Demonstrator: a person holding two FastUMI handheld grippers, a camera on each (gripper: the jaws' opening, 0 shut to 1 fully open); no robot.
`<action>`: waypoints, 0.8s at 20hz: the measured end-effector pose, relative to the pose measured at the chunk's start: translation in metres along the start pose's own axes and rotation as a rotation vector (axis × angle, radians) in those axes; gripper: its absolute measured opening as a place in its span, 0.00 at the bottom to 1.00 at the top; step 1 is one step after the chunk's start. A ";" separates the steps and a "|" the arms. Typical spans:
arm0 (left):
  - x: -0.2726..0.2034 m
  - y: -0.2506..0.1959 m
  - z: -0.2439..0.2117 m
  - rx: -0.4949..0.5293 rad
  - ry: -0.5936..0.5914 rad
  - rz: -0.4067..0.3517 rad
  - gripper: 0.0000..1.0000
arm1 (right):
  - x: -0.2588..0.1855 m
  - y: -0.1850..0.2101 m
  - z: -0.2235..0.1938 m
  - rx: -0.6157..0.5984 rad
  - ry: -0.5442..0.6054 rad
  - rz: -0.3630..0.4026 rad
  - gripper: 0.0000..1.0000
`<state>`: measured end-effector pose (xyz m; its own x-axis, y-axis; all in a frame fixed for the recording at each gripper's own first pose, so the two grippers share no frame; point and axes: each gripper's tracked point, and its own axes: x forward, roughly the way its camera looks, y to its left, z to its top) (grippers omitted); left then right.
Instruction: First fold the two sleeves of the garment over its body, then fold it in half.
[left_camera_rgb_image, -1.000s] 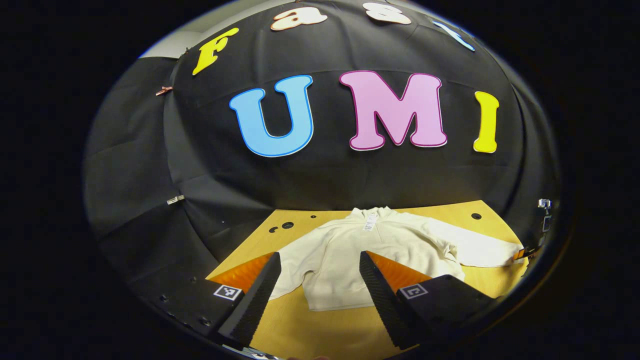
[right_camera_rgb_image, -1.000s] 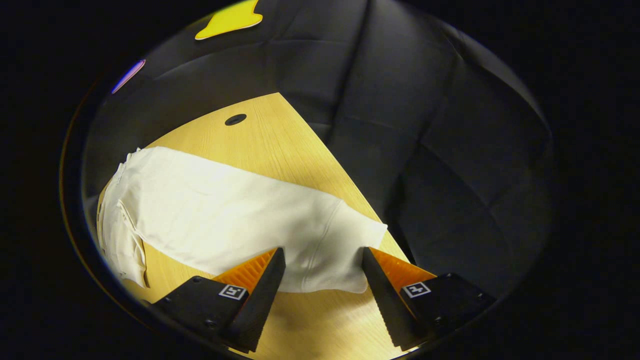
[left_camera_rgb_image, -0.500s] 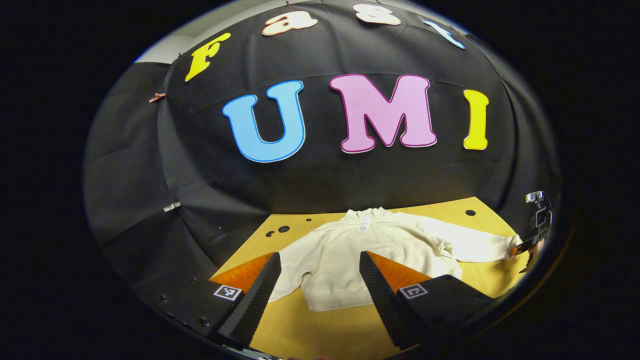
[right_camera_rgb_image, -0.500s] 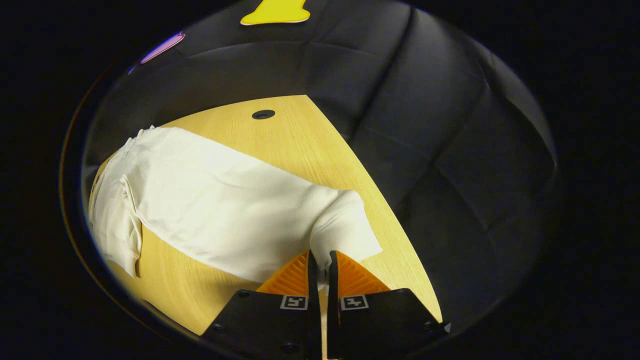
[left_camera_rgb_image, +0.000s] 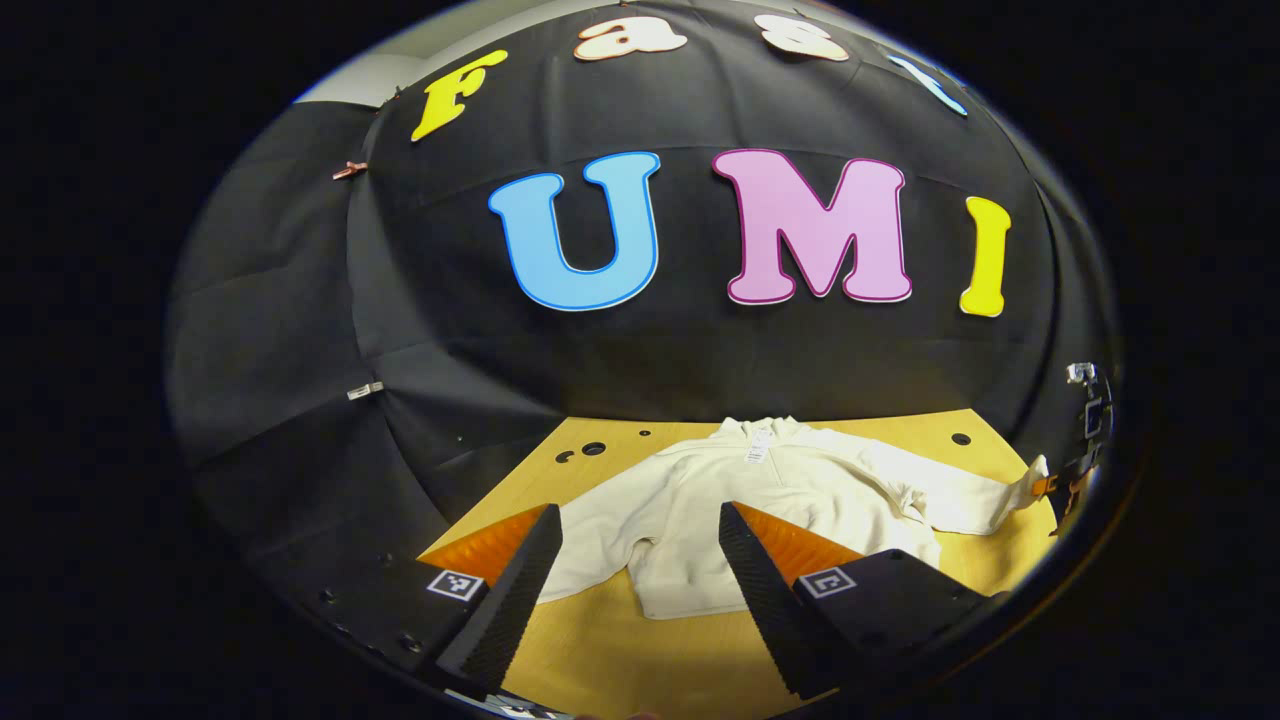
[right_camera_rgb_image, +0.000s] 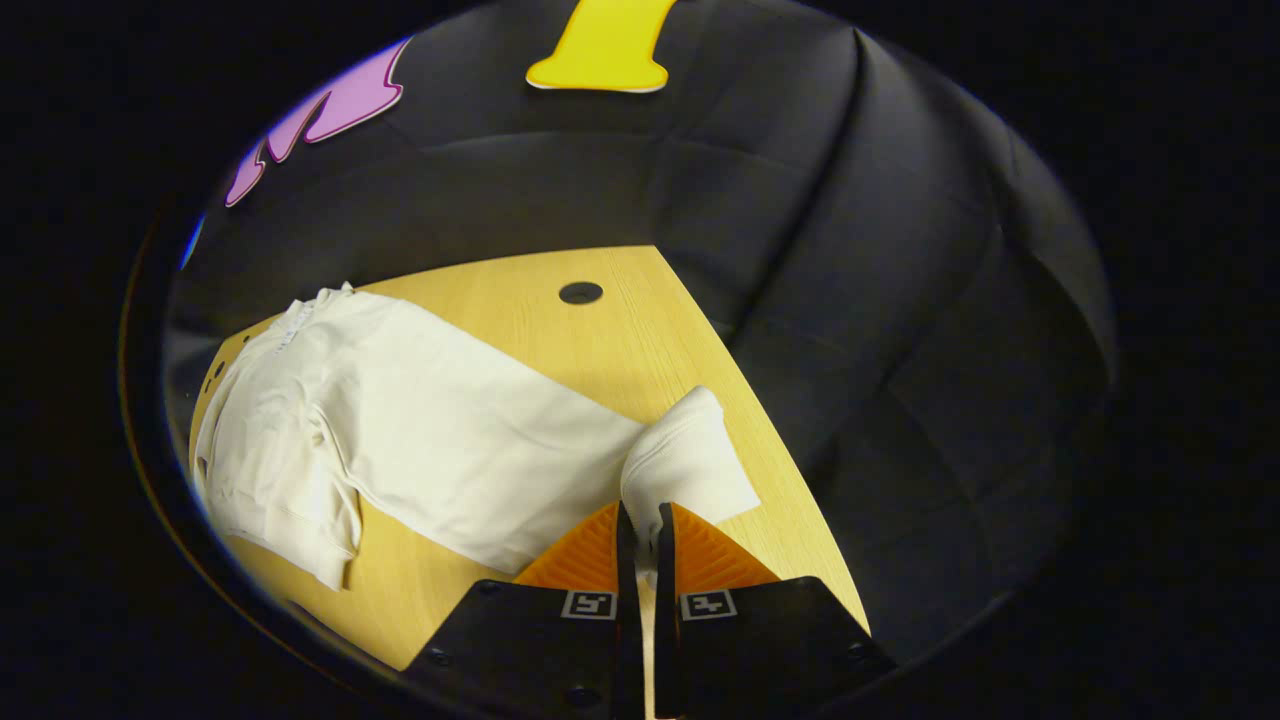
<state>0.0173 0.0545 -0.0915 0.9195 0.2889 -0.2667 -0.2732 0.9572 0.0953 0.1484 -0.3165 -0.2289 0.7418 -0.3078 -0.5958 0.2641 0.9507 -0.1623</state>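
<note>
A cream long-sleeved garment (left_camera_rgb_image: 760, 500) lies flat on the wooden table (left_camera_rgb_image: 600, 660), collar toward the booth wall. My left gripper (left_camera_rgb_image: 640, 560) hangs open above the table's near side, in front of the garment's hem and its near sleeve (left_camera_rgb_image: 590, 545). In the right gripper view my right gripper (right_camera_rgb_image: 640, 525) is shut on the cuff (right_camera_rgb_image: 690, 460) of the far sleeve (right_camera_rgb_image: 470, 440), and the cuff is raised off the table. That gripper (left_camera_rgb_image: 1062, 485) also appears at the far right of the left gripper view, holding the sleeve end.
The table (right_camera_rgb_image: 560, 340) has round holes near its back edge (right_camera_rgb_image: 581, 293) (left_camera_rgb_image: 594, 449). Black cloth walls close in behind and on both sides. Bare wood lies in front of the garment's hem.
My right gripper closed on the sleeve cuff and has lifted it off the table, drawing it slightly toward the garment's body. My left gripper stayed open and barely shifted.
</note>
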 end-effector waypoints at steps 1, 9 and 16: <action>-0.001 0.005 -0.001 -0.007 -0.003 0.003 0.98 | -0.002 0.011 0.015 -0.009 -0.022 0.015 0.08; -0.006 0.073 -0.021 -0.075 0.012 0.084 0.98 | -0.004 0.111 0.113 -0.033 -0.147 0.118 0.08; -0.009 0.114 -0.046 -0.125 0.058 0.156 0.98 | -0.009 0.227 0.172 -0.190 -0.213 0.252 0.08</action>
<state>-0.0352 0.1619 -0.1225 0.8465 0.4306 -0.3131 -0.4472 0.8942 0.0205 0.3074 -0.1039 -0.1253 0.8859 -0.0449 -0.4617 -0.0475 0.9813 -0.1866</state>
